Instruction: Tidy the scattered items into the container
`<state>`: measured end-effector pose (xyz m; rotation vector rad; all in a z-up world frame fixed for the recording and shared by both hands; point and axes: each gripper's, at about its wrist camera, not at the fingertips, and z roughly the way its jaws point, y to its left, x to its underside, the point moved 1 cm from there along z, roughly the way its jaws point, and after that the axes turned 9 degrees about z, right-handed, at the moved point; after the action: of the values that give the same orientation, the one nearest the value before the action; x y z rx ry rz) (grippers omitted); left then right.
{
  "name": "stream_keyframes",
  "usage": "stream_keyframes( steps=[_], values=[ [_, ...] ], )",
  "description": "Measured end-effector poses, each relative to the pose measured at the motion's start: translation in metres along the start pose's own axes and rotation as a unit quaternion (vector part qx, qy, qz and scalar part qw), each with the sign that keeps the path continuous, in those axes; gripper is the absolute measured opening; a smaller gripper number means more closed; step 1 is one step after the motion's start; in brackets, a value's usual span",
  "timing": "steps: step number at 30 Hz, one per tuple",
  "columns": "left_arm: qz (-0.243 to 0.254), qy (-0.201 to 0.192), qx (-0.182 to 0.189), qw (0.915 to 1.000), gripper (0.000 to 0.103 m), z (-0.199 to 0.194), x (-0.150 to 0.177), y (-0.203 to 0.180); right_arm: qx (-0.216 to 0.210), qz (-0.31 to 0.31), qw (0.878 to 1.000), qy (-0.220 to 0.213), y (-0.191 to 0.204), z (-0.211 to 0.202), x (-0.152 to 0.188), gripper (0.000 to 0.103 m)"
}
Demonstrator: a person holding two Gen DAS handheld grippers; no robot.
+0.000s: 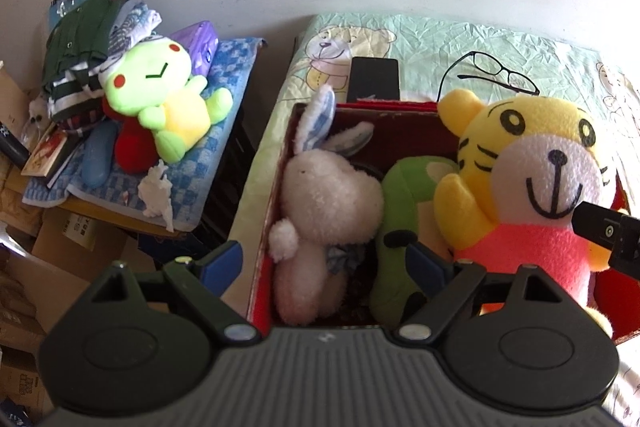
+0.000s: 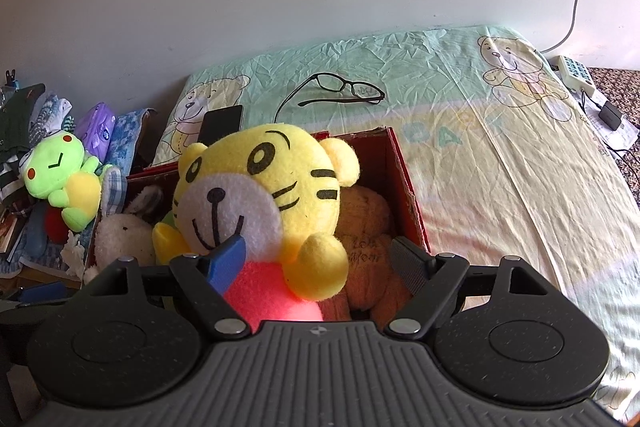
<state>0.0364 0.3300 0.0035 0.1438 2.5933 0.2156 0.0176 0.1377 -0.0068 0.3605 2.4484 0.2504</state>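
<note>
My right fingers (image 2: pixel 320 259) spread wide round tiger (image 2: pixel 264 187) in box (image 2: pixel 404 179); left fingers (image 1: pixel 328 263) released, over bunny (image 1: pixel 324 203).

Bed (image 2: pixel 500 187) with crumpled pale green/yellow bear-print sheet, against the wall.

Directly on it: red cardboard box (image 2: pixel 404 179) near the left edge; black phone (image 2: pixel 222 125) flat just behind the box; black-framed glasses (image 2: pixel 340 89) further back, arms unfolded; white power strip (image 2: pixel 574 73) and a small black adapter (image 2: pixel 610 115) at the far right edge (their cables trail off that side). Rest of the sheet shows bare fabric.
</note>
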Motion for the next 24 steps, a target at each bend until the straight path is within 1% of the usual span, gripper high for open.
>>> stream_keyframes(
  steps=[4, 7, 12, 20, 24],
  values=[
    [-0.008, 0.011, 0.002, 0.9999, 0.088, 0.004, 0.003, 0.006, 0.003, -0.002, 1.0, -0.005, 0.002, -0.001, 0.002, 0.082],
    [-0.004, 0.008, 0.004, 1.0, 0.088, 0.003, 0.006, 0.008, 0.001, -0.002, 1.0, -0.003, 0.004, -0.001, 0.003, 0.082],
    [0.006, 0.009, -0.007, 0.9999, 0.088, 0.0, 0.011, 0.01, -0.003, -0.013, 1.0, -0.012, 0.013, -0.003, 0.007, 0.082],
    [0.004, -0.006, -0.022, 0.9997, 0.088, -0.006, 0.015, 0.017, -0.005, -0.027, 1.0, -0.009, 0.021, -0.003, 0.01, 0.082],
    [0.003, -0.001, -0.01, 0.9999, 0.088, -0.004, 0.016, 0.018, -0.001, -0.029, 1.0, -0.006, 0.022, 0.0, 0.012, 0.082]
  ],
)
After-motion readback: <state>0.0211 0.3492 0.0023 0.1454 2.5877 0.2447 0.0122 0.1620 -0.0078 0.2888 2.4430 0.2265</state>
